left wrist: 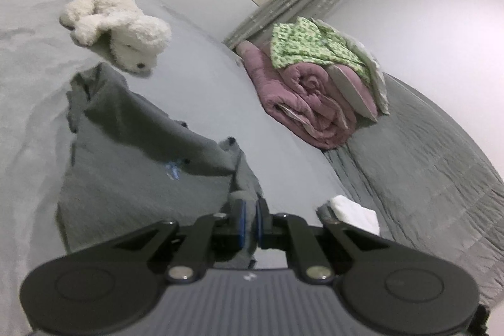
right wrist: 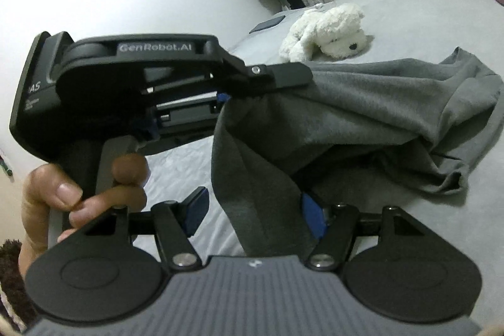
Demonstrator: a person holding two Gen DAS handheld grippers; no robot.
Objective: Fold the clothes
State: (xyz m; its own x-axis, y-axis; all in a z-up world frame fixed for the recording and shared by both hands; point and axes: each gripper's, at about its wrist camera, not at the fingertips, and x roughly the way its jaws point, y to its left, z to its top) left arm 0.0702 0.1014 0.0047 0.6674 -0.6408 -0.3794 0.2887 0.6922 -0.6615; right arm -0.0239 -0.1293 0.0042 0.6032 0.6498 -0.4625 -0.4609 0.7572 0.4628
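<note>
We are looking at a grey shirt (left wrist: pixel 135 153) lying partly spread on a bed (left wrist: pixel 195 103), nearer to us than a white plush dog (left wrist: pixel 123 27) that rests just beyond its far edge. Our left tool (left wrist: pixel 249 221) is closed tight on a bunched corner of the shirt, which lifts that edge off the bed while the rest trails back toward the plush dog. From the right wrist view, our right tool (right wrist: pixel 255 214) stands with its jaws wide apart; a hanging band of the shirt passes between the blue pads, seeming to brush one of them, but neither pad presses on it. A hand (right wrist: pixel 53 203) is visible around the left tool's handle. We judge the shirt to be light, soft and limp: it drapes, folds on itself and will sag wherever it is unsupported, though it is unlikely to slip from rubbery pads. The best place to take hold looks like a hem or corner edge, on the side away from the plush dog, pinching one layer if possible.
</note>
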